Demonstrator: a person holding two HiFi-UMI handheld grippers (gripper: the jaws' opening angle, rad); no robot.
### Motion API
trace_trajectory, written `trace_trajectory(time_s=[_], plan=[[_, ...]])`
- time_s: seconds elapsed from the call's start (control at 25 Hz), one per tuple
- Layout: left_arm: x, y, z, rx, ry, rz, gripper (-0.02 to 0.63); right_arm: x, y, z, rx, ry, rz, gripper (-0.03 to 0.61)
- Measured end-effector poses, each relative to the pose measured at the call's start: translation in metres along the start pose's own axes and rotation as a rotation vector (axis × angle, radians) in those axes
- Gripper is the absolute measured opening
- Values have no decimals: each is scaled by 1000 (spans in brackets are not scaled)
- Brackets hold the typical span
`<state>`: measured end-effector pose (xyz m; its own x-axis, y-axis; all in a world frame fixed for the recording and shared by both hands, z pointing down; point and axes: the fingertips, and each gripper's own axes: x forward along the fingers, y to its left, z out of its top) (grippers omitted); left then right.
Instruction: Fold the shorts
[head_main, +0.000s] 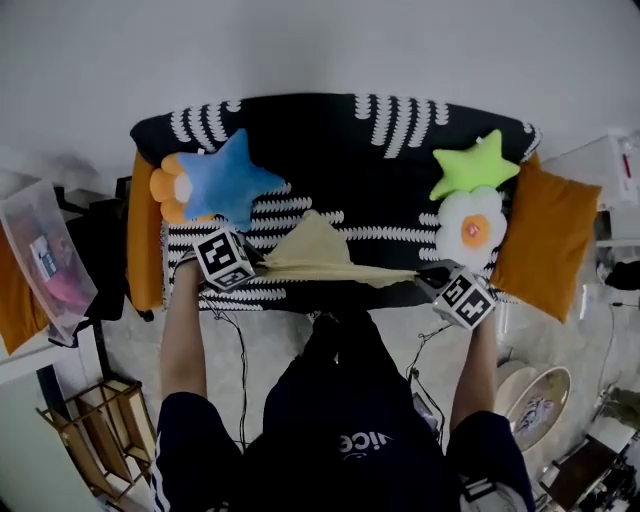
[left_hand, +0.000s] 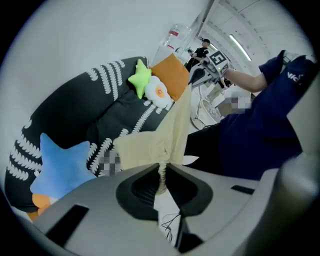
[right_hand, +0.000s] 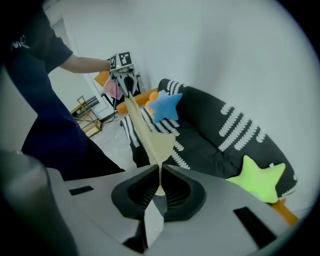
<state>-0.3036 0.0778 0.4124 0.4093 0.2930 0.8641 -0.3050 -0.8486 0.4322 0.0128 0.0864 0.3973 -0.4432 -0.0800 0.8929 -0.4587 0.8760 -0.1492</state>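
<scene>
Both pinched tight: the left hand-held gripper (head_main: 255, 268) and right hand-held gripper (head_main: 428, 278) each clamp an end of the pale yellow shorts (head_main: 318, 255), stretched above the sofa (head_main: 330, 140), so keep tension even and lay them flat before folding.

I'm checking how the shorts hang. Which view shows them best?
Head view: the pale yellow shorts stretch whole between the left hand-held gripper and right hand-held gripper. Left gripper view shows a bunched edge pinched in its jaws; right gripper view shows them edge-on, a narrow strip.
</scene>
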Motion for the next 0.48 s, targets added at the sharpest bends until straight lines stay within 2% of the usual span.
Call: trace_trajectory(time_s=[0.12, 0.32, 0.48], plan=[[-18, -2, 26, 14, -41, -1, 41, -29, -26, 12, -12, -28, -61, 26], [-47, 29, 83, 22, -121, 75, 41, -56, -97, 35, -63, -66, -183, 26], [-72, 61, 147, -38, -284, 158, 41, -90, -172, 49, -95, -94, -322, 26]])
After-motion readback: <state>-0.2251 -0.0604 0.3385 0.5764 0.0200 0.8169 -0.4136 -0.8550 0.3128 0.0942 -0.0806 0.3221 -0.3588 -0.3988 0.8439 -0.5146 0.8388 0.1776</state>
